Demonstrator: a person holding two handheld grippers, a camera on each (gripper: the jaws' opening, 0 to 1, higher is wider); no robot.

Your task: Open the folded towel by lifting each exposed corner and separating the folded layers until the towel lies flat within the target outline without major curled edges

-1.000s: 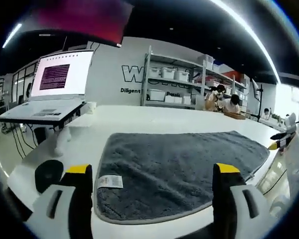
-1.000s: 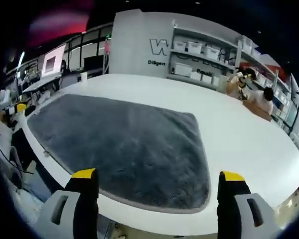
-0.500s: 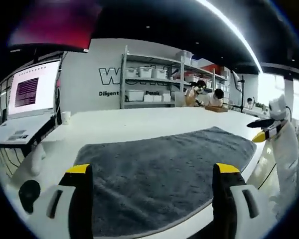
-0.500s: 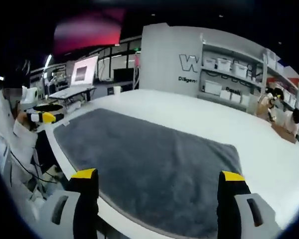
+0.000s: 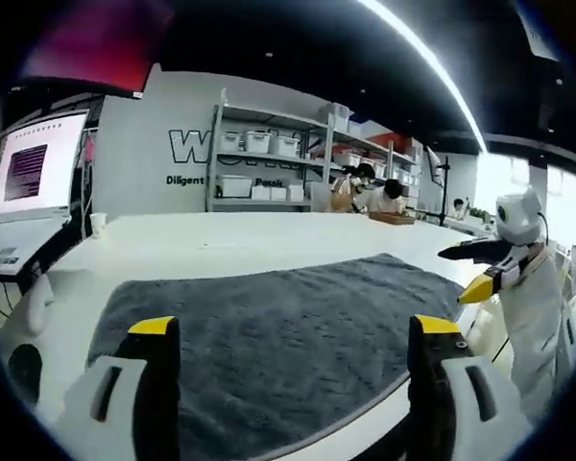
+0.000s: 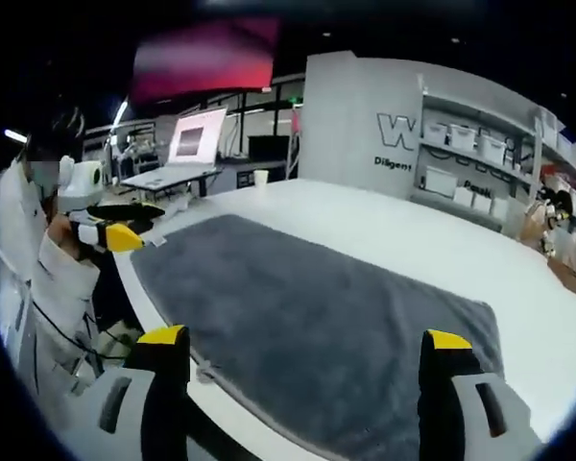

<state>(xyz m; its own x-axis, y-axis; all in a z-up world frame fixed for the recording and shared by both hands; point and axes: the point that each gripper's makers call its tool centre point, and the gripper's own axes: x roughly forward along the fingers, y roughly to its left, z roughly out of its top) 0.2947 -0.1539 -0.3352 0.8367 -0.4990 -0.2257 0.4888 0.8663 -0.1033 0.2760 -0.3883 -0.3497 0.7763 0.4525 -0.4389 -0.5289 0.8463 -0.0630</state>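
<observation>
A dark grey towel point(image 5: 278, 312) lies spread on the white table point(image 5: 230, 235), with its edge running along the near table rim. My left gripper point(image 5: 293, 379) hovers open above the towel's near edge, nothing between its yellow-tipped jaws. The right gripper point(image 5: 472, 271) comes in from the right at the towel's far end, held by a person in white sleeves. In the right gripper view the same towel point(image 6: 317, 322) stretches away to the left. My right gripper point(image 6: 305, 384) is open over the towel's near edge. The left gripper point(image 6: 125, 223) shows at the towel's far left corner.
An open laptop point(image 6: 187, 144) stands on a stand past the table's end, with a white cup point(image 6: 260, 178) nearby. Shelves with white bins point(image 5: 259, 163) line the back wall. People sit at the table's far side point(image 5: 370, 197). Bare white table point(image 6: 384, 226) lies beyond the towel.
Both cameras have swung, the left view rightward and the right view leftward, so each now takes in the other gripper. The towel lies as before; both grippers stay open.
</observation>
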